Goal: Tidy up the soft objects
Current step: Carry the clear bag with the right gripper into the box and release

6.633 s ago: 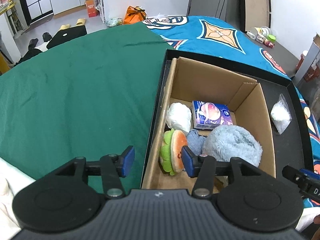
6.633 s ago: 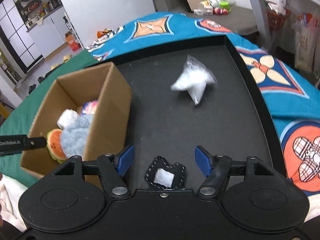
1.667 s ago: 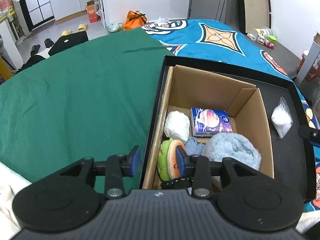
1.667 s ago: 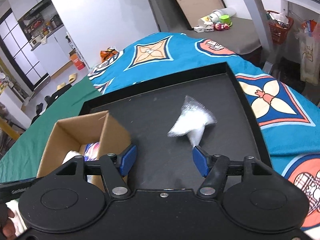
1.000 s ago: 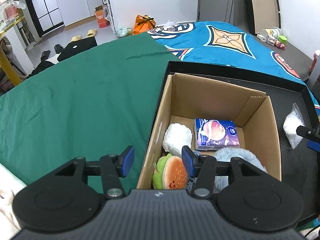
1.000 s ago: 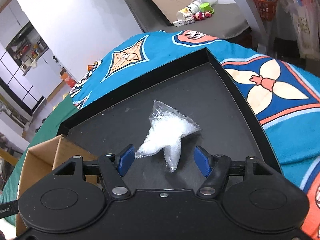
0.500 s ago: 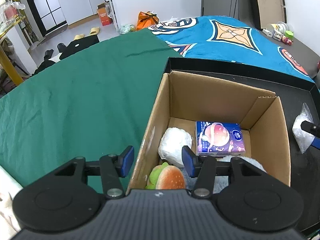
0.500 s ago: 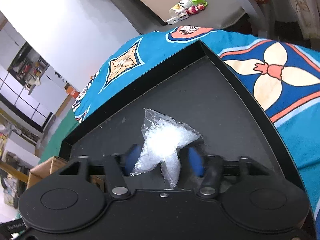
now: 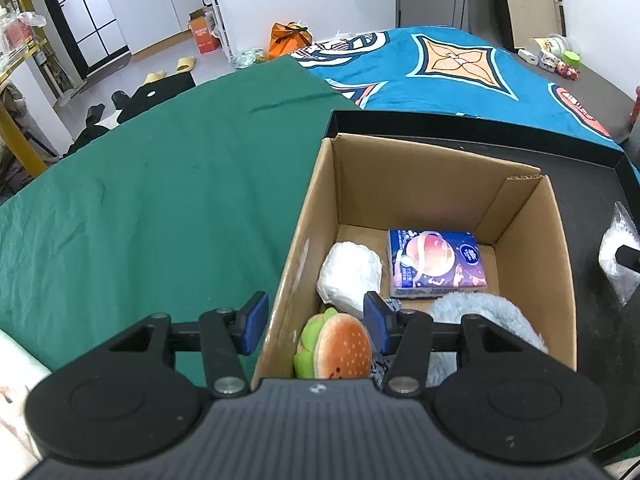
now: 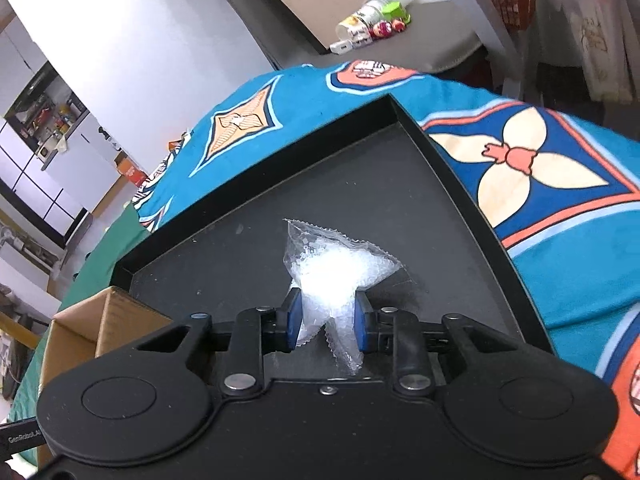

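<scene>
tray (image 10: 452,184): black
box (image 9: 424,176): brown cardboard
bag (image 10: 340,268): clear, white beads
burger (image 9: 340,348): orange bun, green frill
tissue pack (image 9: 436,264): purple, pink print
plush (image 9: 492,320): pale blue
cloth (image 9: 160,200): green
blanket (image 10: 560,240): teal, orange-and-cream motifs
pads (image 10: 295,320): blue

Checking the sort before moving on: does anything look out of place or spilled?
One item is outside the cardboard box: the clear bag of white beads lies on the black tray, pinched by the right hand-held gripper. Nothing looks spilled.
</scene>
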Available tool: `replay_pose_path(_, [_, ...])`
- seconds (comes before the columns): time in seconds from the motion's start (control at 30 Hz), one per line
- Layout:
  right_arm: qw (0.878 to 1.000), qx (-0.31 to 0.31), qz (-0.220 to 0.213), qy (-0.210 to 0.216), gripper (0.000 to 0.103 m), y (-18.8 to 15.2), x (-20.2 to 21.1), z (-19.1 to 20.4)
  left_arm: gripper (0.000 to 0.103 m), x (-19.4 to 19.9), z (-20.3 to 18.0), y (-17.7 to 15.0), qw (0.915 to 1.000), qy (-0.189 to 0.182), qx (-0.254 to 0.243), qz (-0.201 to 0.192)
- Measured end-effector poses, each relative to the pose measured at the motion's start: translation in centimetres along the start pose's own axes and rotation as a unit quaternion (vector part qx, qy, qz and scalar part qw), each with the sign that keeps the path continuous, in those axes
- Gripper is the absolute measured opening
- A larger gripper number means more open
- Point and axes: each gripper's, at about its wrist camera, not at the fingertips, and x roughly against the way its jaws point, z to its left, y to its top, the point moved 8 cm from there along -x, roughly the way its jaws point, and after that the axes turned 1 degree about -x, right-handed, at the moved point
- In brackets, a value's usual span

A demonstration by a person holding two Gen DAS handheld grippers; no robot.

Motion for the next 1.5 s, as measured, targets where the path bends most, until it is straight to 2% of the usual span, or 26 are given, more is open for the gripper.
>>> replay_pose_path(0.6, [0.999, 0.034, -0.003, -0.011, 0.026, -0.8, 3.4, 2.8, 0.051, 1.0, 0.4, -0.2, 0.9998, -0.016, 0.001, -0.006])
replay_pose_path(1.1, [0.996, 0.082, -0.012, -0.009, 0.027, -1.3, 4.5, 7.4, 0.051, 1.6, 1.2, -0.2, 0.9990, -0.040, 0.015, -0.014])
replay_pose_path(1.5, [0.990, 0.134, -0.030, 0.021, 0.027, -1.1, 5.2, 12.1, 0.049, 1.5, 1.7, -0.4, 0.9971, -0.071, 0.025, -0.012])
